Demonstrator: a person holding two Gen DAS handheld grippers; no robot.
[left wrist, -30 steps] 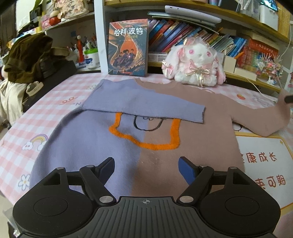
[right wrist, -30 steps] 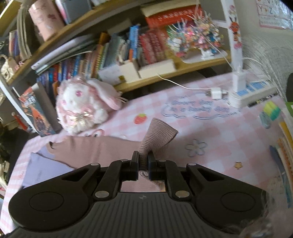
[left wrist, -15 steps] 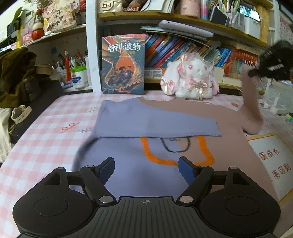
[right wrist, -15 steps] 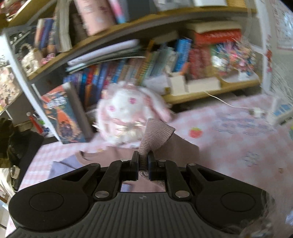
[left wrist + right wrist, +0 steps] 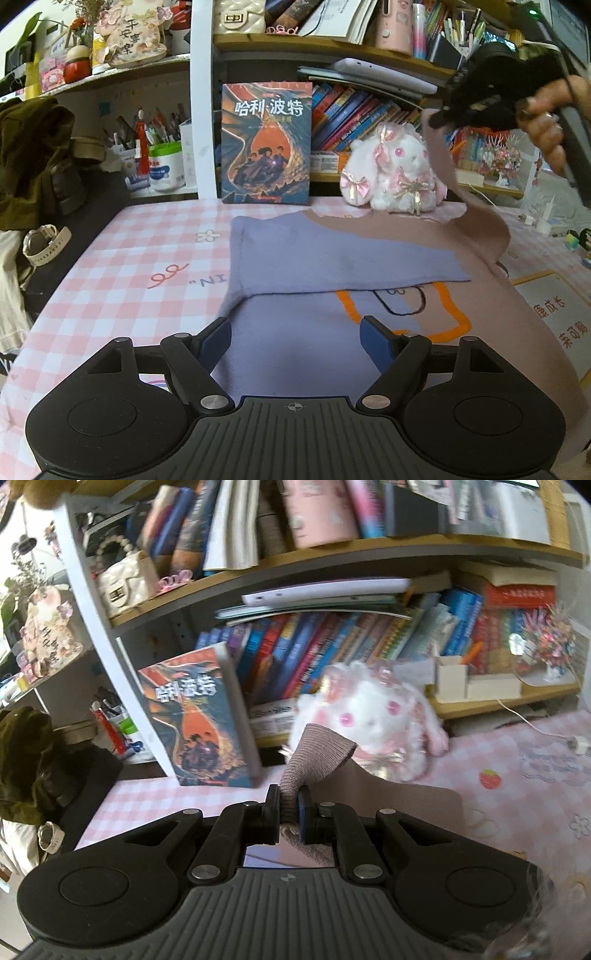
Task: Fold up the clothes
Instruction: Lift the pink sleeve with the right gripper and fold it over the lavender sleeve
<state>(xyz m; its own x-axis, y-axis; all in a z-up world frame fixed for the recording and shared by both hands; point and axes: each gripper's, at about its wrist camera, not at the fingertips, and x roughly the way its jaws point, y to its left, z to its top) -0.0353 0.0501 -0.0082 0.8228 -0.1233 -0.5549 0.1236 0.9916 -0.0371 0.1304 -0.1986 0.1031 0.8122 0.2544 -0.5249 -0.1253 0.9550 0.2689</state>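
A half-lilac, half-pink sweater with an orange outline lies flat on the pink checked table. Its lilac sleeve is folded across the chest. My left gripper hovers open over the lower lilac part, holding nothing. My right gripper is shut on the ribbed cuff of the pink sleeve, lifted high above the table. In the left wrist view the right gripper shows at upper right in a person's hand.
A white plush rabbit and an upright book stand at the table's back edge under crowded bookshelves. A dark bag and a watch sit at the left. A white sign lies on the right. A power strip cable runs far right.
My right gripper has lifted the pink sleeve off the table and carried it up and leftward over the sweater. My left gripper has risen and tilted back slightly, still open.
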